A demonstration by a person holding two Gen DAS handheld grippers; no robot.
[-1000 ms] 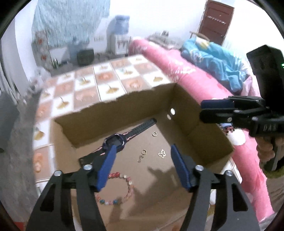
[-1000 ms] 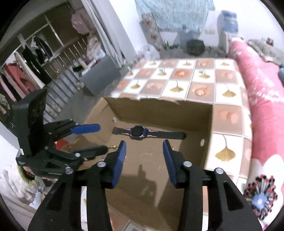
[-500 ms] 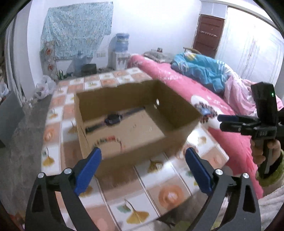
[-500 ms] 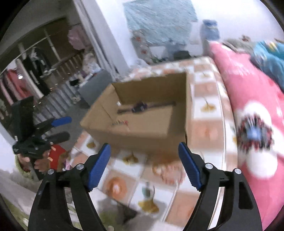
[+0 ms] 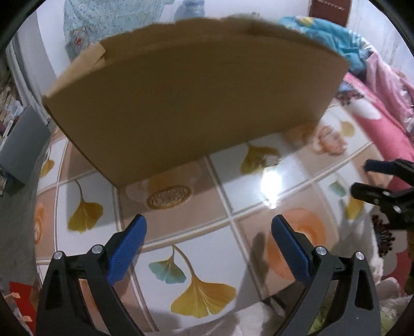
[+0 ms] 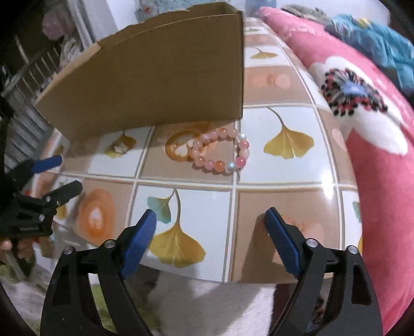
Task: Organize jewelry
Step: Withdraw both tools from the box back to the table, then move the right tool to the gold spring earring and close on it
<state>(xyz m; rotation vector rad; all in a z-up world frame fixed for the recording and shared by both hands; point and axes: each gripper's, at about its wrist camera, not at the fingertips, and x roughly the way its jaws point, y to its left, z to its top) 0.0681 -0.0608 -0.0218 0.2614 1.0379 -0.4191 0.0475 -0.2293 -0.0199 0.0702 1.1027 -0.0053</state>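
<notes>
On the tiled tabletop, a pink bead bracelet lies beside the cardboard box; left gripper and right gripper both spread apart, empty.

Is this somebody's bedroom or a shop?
Most likely a bedroom at home. A pink flowered blanket and blue bedding lie on a bed beside the leaf-patterned tabletop, and clothes hang in the background.

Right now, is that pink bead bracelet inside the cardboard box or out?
Out. The bracelet lies on the tiled tabletop, just in front of the box.
</notes>
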